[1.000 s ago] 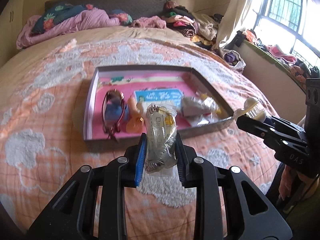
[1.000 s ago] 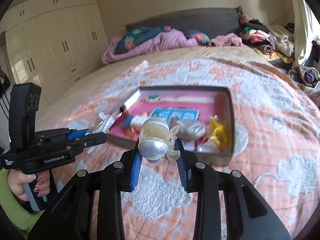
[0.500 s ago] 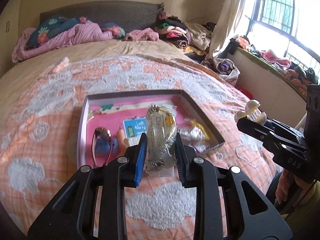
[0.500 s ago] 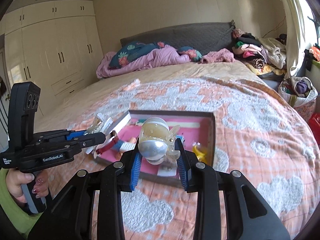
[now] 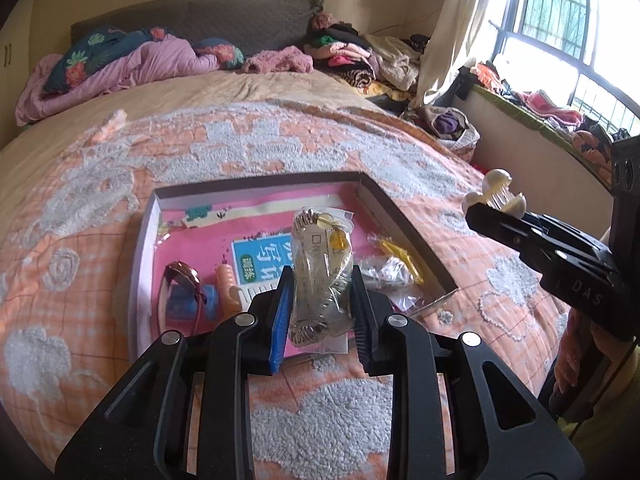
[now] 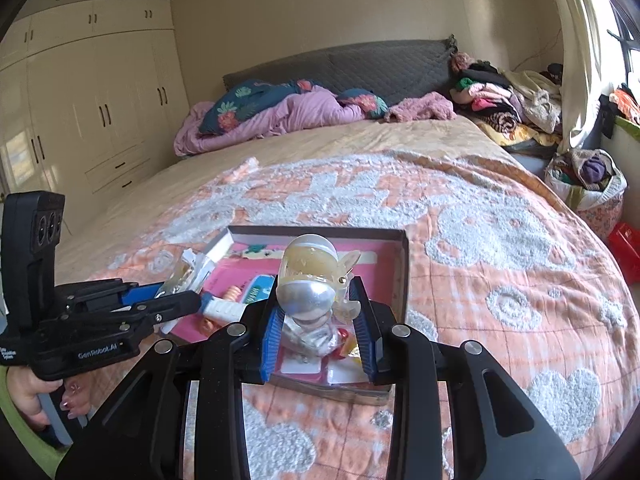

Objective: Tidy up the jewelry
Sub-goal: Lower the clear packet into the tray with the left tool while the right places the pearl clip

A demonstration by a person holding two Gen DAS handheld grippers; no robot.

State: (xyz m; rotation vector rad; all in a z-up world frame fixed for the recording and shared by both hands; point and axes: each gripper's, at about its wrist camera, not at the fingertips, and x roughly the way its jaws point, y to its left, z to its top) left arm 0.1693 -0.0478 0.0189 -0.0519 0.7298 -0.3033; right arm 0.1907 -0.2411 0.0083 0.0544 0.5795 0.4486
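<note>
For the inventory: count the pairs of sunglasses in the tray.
1. The sunglasses lie at the tray's left side, beside a blue item. More could hide behind the hand-held gripper.

A wide bed (image 6: 400,184) with an orange-and-white bedspread (image 6: 500,240) fills the frame; a grey headboard (image 6: 360,66) stands at top centre; cream wardrobes (image 6: 80,92) occupy the upper left; a bright barred window (image 5: 560,20) glows upper right.

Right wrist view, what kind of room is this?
A lived-in bedroom, most likely in a home. A large bed with a grey headboard fills the view, built-in wardrobes line the left wall, and clothes are piled beside the bed.
</note>
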